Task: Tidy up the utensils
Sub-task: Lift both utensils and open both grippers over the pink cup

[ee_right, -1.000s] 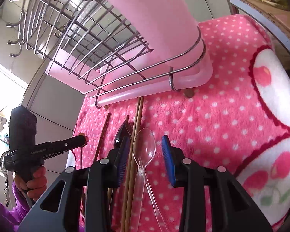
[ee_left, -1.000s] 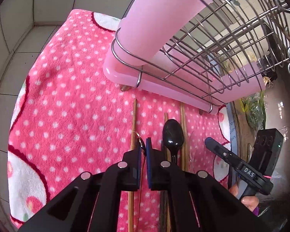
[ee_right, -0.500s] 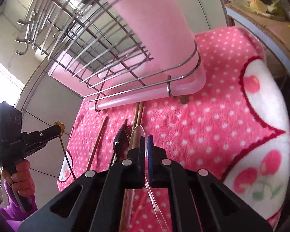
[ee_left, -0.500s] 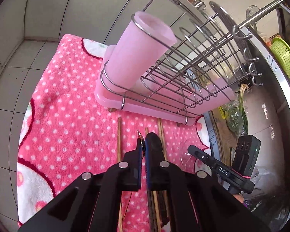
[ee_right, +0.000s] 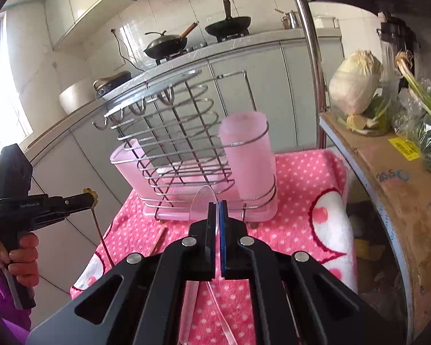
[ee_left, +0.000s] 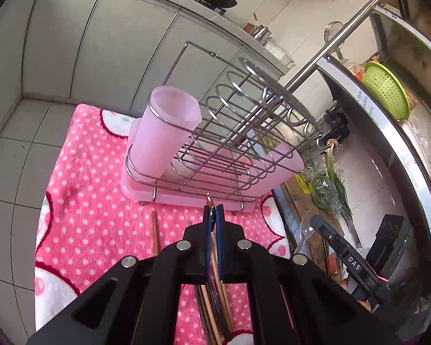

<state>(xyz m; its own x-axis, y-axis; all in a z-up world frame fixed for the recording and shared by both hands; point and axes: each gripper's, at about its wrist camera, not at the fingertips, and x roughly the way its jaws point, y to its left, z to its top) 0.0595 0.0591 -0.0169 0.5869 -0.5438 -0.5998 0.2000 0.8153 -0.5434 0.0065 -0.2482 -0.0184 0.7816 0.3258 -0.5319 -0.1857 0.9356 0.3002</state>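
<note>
A pink towel (ee_left: pixel 94 201) with white dots and cherry prints covers the floor of grey tiles (ee_left: pixel 11 155), in front of grey cabinet doors (ee_left: pixel 123 57). On the counter above, two dark pans (ee_right: pixel 227 26) sit on a stove. To the right stands a low shelf with a cabbage (ee_right: pixel 353 83) and green onions (ee_right: pixel 416 92); a green basket (ee_left: pixel 385 89) sits higher up in the left wrist view.

On the towel stands one wire rack (ee_left: pixel 232 143) on a pink tray, with two frosted pink cups in it: a round one (ee_left: pixel 163 132) at one end and a wider one (ee_right: pixel 129 166) at the other. Both cups look empty from here.

The right gripper (ee_right: pixel 217 215) is closed on a clear plastic spoon (ee_right: pixel 201 204), its bowl standing up past the fingertips and its handle running down under the jaws, above the towel in front of the rack.

The left gripper (ee_left: pixel 212 218) is closed on a thin skewer-like stick (ee_right: pixel 100 230) with a small gold flower top; it hangs down from the fingertips, clear of the towel.

Wooden chopsticks (ee_left: pixel 155 233) lie on the towel before the rack; I count at least three, the rest hidden under the left gripper. A hand (ee_right: pixel 17 256) in a purple sleeve holds the left tool.
</note>
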